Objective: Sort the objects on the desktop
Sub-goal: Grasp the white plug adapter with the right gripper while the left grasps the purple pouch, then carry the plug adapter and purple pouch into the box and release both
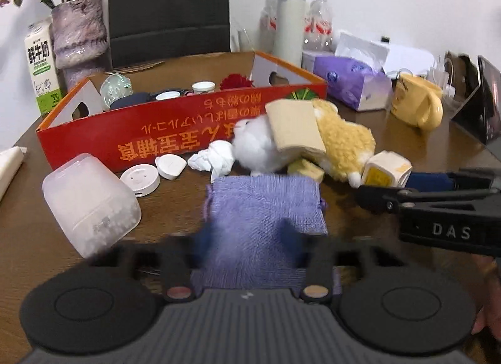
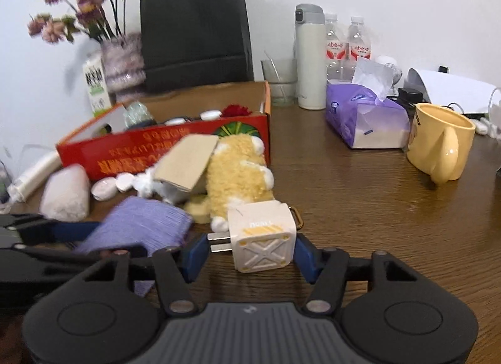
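Note:
A purple woven pouch (image 1: pixel 266 207) lies on the wooden table in front of the red cardboard box (image 1: pixel 188 120). My left gripper (image 1: pixel 247 234) has its blue pads pressed against the pouch's two sides near its lower end. The right wrist view shows that gripper (image 2: pixel 62 232) at the left with the pouch (image 2: pixel 141 226). A white cube charger (image 2: pixel 263 238) with yellow marks sits between the blue pads of my right gripper (image 2: pixel 252 254). One pad is on the charger's prongs and the other on its far side. The red box (image 2: pixel 141 151) holds small items.
A yellow plush toy (image 1: pixel 341 145), a cardboard piece (image 1: pixel 294 126), crumpled tissue (image 1: pixel 216 157), white round discs (image 1: pixel 141 179) and a frosted plastic case (image 1: pixel 90 207) crowd the box's front. To the right stand a yellow mug (image 2: pixel 438 141) and a tissue pack (image 2: pixel 366 120); a thermos (image 2: pixel 310 57) stands behind.

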`<act>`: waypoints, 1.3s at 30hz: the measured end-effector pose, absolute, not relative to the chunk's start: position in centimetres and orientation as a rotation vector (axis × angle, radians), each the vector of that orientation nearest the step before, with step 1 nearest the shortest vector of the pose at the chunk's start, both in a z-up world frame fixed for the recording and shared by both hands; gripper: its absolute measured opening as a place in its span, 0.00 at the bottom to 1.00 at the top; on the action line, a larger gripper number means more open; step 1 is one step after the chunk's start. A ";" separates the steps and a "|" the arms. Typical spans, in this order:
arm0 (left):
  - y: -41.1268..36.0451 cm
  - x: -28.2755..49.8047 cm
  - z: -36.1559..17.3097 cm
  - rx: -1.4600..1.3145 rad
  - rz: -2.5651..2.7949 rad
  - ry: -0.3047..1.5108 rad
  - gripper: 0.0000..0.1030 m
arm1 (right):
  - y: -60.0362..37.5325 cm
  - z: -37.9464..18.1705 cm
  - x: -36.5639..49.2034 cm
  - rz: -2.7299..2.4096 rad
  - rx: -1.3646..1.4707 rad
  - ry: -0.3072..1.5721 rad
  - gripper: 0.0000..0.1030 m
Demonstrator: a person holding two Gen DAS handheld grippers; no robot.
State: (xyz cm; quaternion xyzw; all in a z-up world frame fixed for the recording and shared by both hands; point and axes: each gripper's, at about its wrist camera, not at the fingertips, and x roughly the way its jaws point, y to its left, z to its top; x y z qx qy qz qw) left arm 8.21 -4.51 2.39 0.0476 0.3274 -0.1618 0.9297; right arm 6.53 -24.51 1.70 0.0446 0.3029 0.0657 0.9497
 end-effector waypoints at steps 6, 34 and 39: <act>-3.4 5.9 3.2 0.010 -0.321 0.569 0.04 | -26.1 1.8 6.2 0.156 0.187 0.583 0.57; 2.9 3.4 17.1 -0.101 -0.266 0.319 0.04 | -23.4 12.0 -1.0 0.272 0.056 0.382 0.56; 1.0 16.9 19.0 -0.080 -0.267 0.407 0.04 | -22.6 16.2 13.2 0.271 0.046 0.539 0.56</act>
